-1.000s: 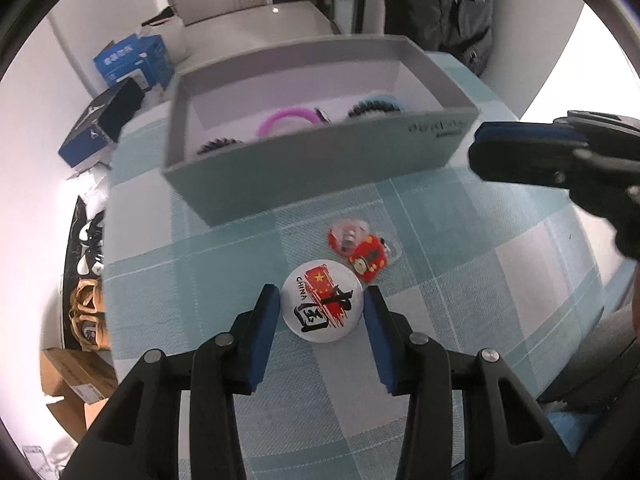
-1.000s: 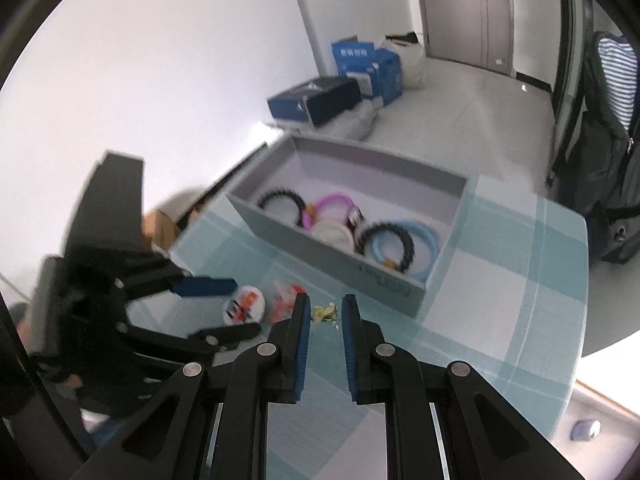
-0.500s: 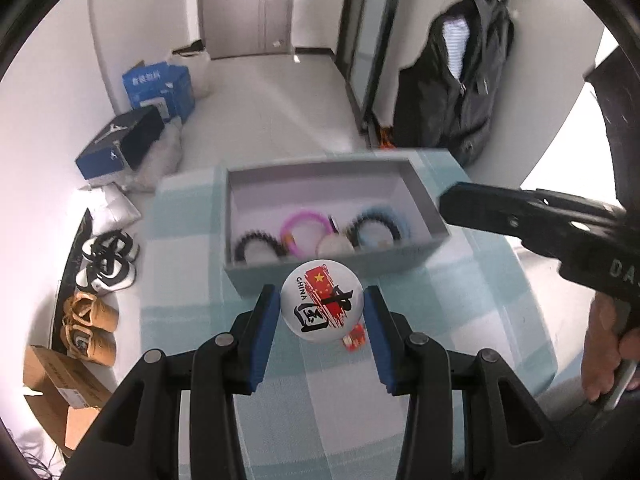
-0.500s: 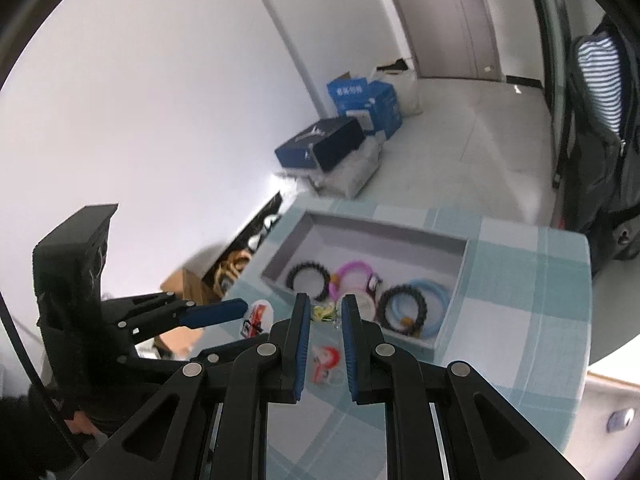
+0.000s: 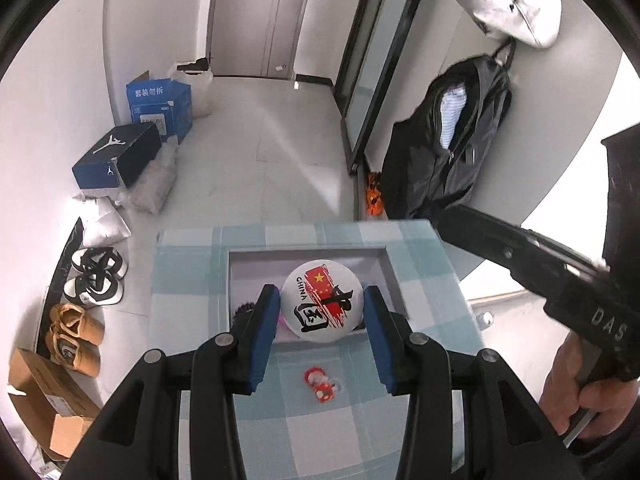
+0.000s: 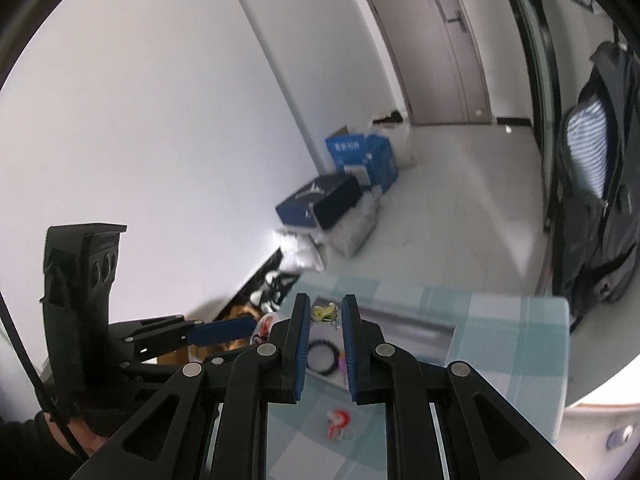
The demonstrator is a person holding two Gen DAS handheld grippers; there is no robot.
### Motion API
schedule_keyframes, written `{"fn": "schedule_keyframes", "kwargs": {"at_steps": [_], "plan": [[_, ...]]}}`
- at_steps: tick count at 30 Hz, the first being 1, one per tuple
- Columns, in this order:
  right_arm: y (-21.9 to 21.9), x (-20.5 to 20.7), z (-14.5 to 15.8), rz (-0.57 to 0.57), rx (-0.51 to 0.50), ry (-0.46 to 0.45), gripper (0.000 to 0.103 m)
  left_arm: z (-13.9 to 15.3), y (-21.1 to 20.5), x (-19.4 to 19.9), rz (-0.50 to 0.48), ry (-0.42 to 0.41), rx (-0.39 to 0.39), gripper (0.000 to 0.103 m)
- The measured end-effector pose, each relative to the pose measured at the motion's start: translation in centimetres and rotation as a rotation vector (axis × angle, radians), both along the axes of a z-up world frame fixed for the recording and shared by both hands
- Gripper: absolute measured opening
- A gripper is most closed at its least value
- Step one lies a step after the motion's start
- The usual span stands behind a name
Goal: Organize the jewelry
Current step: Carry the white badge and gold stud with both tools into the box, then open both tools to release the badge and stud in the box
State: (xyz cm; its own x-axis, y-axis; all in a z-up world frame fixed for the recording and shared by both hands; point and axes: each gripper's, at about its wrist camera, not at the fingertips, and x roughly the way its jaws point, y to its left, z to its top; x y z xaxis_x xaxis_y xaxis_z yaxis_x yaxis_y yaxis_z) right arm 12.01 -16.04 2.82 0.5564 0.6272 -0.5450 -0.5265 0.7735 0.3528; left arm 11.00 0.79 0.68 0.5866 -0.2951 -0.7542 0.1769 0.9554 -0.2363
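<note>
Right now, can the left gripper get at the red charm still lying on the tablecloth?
Probably not yet: the left gripper is shut on the round China badge, so its jaws are occupied. The red charm lies uncovered below.

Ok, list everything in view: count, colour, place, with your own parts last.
badge: one, white with red flag, in left gripper
hair clip: one, yellowish, in right gripper
box: one, grey, on table, bracelets inside
charms: small red cluster, on table before box
table: one, teal check cloth
shoe boxes: blue, on floor by wall
shoes: pairs, floor left of table
jacket: one, black, hanging
left gripper: shut on badge
right gripper: shut on hair clip
hand: one, on right gripper's handle
</note>
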Motion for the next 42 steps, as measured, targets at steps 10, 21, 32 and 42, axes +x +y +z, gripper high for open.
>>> {"fn": "schedule_keyframes", "kwargs": {"at_steps": [10, 21, 32, 42], "plan": [[0.2, 3.1, -0.2, -0.004, -0.021, 0.054, 0.015, -0.6, 0.5, 3.0, -0.005, 0.065, -0.067, 0.038], [1.7, 5.9, -5.1, 0.052, -0.100, 0.141, 0.015, -4.5, 1.5, 6.5, -0.004, 0.196, -0.149, 0.038], [2.2, 8.0, -10.3, 0.027, -0.155, 0.307, 0.015, -7.9, 1.5, 8.7, 0.010, 0.321, -0.201, 0.038], [0.8, 9.0, -11.5, -0.010, -0.122, 0.381, 0.015, -8.8, 0.9, 9.1, -0.011, 0.358, -0.208, 0.038]]}}
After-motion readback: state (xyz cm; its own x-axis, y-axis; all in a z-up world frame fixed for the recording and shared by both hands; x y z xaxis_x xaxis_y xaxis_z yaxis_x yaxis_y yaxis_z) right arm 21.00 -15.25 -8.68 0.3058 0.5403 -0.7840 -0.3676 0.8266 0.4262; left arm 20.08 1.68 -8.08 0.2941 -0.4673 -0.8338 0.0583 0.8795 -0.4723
